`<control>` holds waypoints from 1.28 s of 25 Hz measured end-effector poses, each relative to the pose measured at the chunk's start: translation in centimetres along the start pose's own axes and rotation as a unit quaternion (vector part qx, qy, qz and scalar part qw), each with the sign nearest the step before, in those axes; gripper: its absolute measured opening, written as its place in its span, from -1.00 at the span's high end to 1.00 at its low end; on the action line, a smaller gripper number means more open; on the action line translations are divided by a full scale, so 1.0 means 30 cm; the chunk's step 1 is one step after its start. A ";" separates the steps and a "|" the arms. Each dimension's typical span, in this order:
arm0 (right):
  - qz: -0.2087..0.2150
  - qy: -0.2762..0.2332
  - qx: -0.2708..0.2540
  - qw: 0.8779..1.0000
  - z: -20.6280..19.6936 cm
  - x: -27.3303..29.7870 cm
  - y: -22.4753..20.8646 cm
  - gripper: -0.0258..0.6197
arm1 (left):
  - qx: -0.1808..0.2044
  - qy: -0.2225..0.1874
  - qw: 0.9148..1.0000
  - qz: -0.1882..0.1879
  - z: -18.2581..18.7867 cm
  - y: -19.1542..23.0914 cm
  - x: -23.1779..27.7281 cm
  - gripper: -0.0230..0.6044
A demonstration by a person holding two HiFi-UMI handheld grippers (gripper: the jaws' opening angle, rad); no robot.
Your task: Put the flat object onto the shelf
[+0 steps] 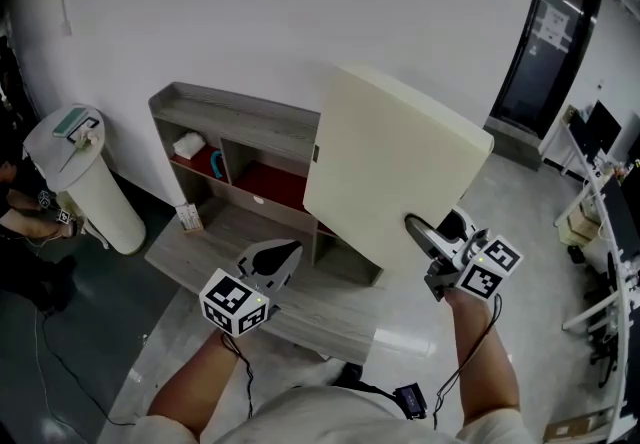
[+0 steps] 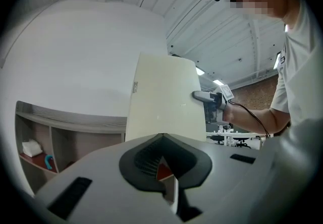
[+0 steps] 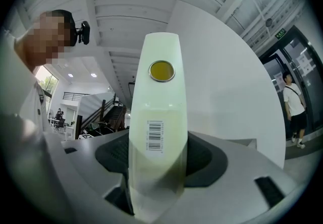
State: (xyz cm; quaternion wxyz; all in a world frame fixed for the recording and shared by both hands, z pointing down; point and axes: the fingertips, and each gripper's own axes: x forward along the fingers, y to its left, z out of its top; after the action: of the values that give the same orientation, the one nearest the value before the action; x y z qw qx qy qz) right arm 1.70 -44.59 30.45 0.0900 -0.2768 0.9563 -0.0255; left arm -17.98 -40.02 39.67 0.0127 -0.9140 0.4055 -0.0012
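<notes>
A large cream flat board [image 1: 395, 167] hangs tilted in the air above the right end of the grey wooden shelf [image 1: 240, 122]. My right gripper [image 1: 425, 232] is shut on the board's lower right edge. In the right gripper view the board's edge [image 3: 157, 112], with a barcode label and a yellow disc, stands up between the jaws of the right gripper [image 3: 156, 167]. My left gripper [image 1: 278, 260] is shut and holds nothing; it hovers over the low table, left of the board. The left gripper view looks past the left gripper [image 2: 164, 170] at the board [image 2: 164, 102] and shelf [image 2: 70, 117].
A low grey table [image 1: 310, 307] stands before the shelf, with a small box [image 1: 188, 219] at its left end. The shelf's cubbies hold a white item [image 1: 188, 144] and a blue one [image 1: 216, 164]. A white cylindrical bin [image 1: 85, 182] stands at the left, a dark door [image 1: 550, 32] at the far right.
</notes>
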 end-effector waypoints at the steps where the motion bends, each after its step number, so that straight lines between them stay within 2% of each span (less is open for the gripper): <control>1: 0.005 -0.001 -0.003 1.000 0.017 0.013 -0.013 0.05 | 0.000 -0.002 1.000 0.002 0.007 0.008 0.012 0.88; 10: 0.040 -0.012 -0.030 0.999 0.184 0.131 -0.195 0.05 | 0.014 -0.009 1.000 0.021 0.091 0.092 0.178 0.88; 16: 0.054 -0.007 -0.044 0.998 0.235 0.204 -0.334 0.05 | 0.014 -0.008 0.999 0.032 0.080 0.147 0.301 0.88; 26: 0.069 0.005 -0.030 0.997 0.177 0.282 -0.515 0.05 | 0.000 -0.003 0.999 0.044 0.022 0.205 0.459 0.88; 32: 0.082 0.011 -0.028 0.996 0.146 0.309 -0.567 0.05 | -0.002 0.001 0.999 0.053 0.003 0.218 0.518 0.88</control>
State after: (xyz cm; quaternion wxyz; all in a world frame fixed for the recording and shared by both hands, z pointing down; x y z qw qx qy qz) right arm 3.76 -63.91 26.35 0.0739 -0.1994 0.9771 0.0058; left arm -12.40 -55.92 39.30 0.0102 -0.8913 0.4532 -0.0009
